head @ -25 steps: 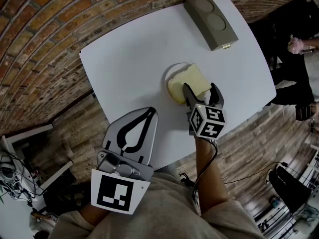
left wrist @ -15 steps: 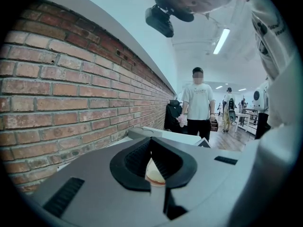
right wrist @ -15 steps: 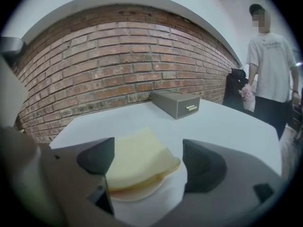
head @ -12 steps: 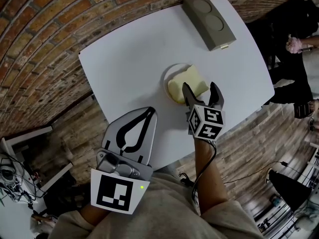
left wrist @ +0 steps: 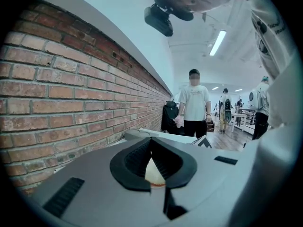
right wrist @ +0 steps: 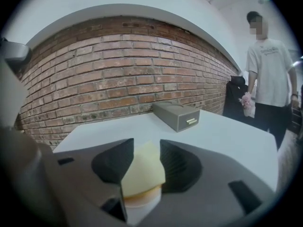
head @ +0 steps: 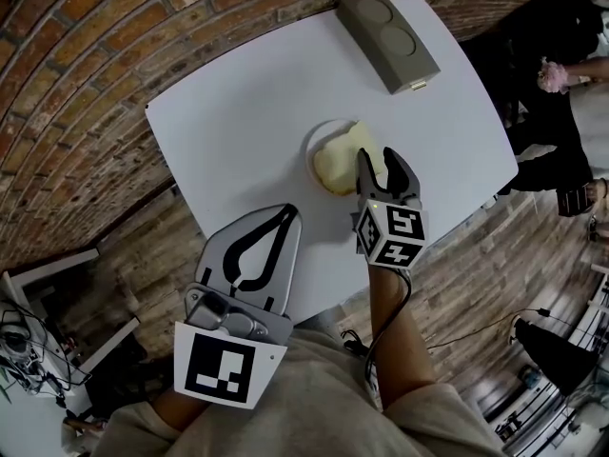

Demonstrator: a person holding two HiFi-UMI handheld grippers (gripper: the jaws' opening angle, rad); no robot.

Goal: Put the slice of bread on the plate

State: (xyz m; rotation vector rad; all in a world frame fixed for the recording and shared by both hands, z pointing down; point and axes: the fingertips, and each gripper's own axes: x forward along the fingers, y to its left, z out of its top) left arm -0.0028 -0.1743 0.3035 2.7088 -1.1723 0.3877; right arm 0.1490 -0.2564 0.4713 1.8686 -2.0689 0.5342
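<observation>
A pale slice of bread lies on a small white plate near the middle of the white table. My right gripper hovers over the slice's near edge, and its jaws are closing with a gap still between them. In the right gripper view the bread shows through that gap, resting on the plate, and the pads are not pressing on it. My left gripper is shut and empty, held back over the table's near edge. The bread shows small beyond its jaws.
A grey box with two round dents sits at the table's far right corner; its drawer front faces me. A brick wall runs behind the table. A person stands to the right on the wooden floor.
My right gripper has lifted slightly off the bread and its jaws have narrowed from wide open. The bread stays on the plate. The left gripper has not moved.
</observation>
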